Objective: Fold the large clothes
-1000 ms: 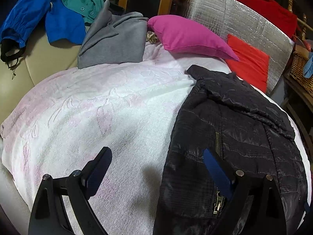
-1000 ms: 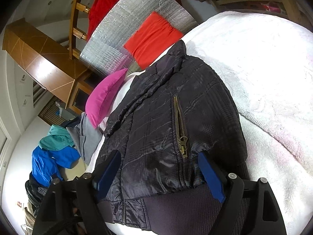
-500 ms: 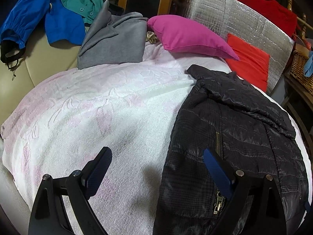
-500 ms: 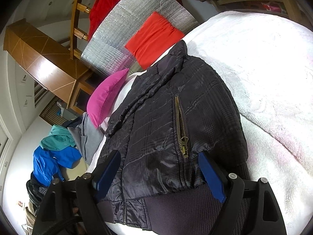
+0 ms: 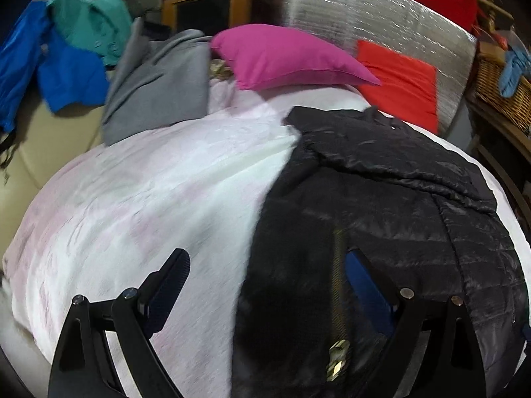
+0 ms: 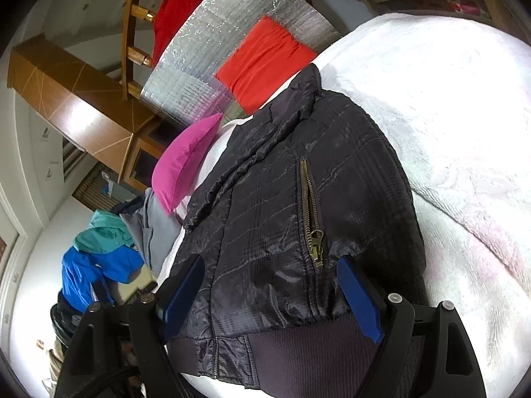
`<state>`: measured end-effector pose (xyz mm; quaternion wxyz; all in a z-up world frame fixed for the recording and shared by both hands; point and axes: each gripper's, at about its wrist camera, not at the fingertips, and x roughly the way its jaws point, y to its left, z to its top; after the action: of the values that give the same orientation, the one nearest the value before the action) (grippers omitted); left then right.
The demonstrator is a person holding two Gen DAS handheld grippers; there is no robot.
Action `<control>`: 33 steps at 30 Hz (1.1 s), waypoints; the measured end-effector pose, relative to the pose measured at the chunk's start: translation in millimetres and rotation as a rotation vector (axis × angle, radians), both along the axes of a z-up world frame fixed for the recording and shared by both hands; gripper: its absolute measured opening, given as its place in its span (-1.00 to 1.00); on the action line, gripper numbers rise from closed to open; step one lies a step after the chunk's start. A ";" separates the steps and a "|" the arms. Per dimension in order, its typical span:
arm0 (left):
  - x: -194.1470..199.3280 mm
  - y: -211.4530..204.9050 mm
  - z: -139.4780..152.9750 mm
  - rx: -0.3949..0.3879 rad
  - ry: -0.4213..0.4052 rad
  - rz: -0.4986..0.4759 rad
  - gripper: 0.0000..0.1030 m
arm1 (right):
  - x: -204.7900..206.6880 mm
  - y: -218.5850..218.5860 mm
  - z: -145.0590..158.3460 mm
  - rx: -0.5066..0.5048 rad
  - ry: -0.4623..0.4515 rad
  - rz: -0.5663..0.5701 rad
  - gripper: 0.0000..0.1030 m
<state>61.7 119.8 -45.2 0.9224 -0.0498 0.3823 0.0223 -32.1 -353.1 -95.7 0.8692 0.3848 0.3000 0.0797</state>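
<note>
A black quilted jacket lies folded on the white-pink blanket, its brass pocket zipper facing up. My left gripper is open and empty, low over the jacket's left edge, one finger over the blanket and the other over the jacket. My right gripper is open and empty, just above the jacket near its ribbed hem.
A pink pillow, a red cushion and a silver foil panel stand at the bed's far end. Grey, blue and teal garments lie at the far left. A wicker basket sits at right.
My left gripper has moved forward and right over the jacket's edge; its view is motion-blurred. My right gripper has barely moved.
</note>
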 end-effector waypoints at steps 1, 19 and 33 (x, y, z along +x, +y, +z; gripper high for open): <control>5.9 -5.8 1.2 0.015 0.011 -0.012 0.85 | 0.6 0.5 0.2 -0.005 -0.001 0.002 0.64; 16.1 -44.7 0.3 0.140 0.066 -0.092 0.85 | -1.2 1.3 0.9 -0.021 0.002 -0.007 0.64; 23.0 -40.3 -4.6 0.137 0.076 -0.097 0.85 | 2.1 -2.0 -1.8 0.004 0.023 0.003 0.64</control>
<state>84.8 79.5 -49.8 0.9085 0.0328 0.4166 0.0057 -30.0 -355.1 -97.5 0.8649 0.3870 0.3102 0.0771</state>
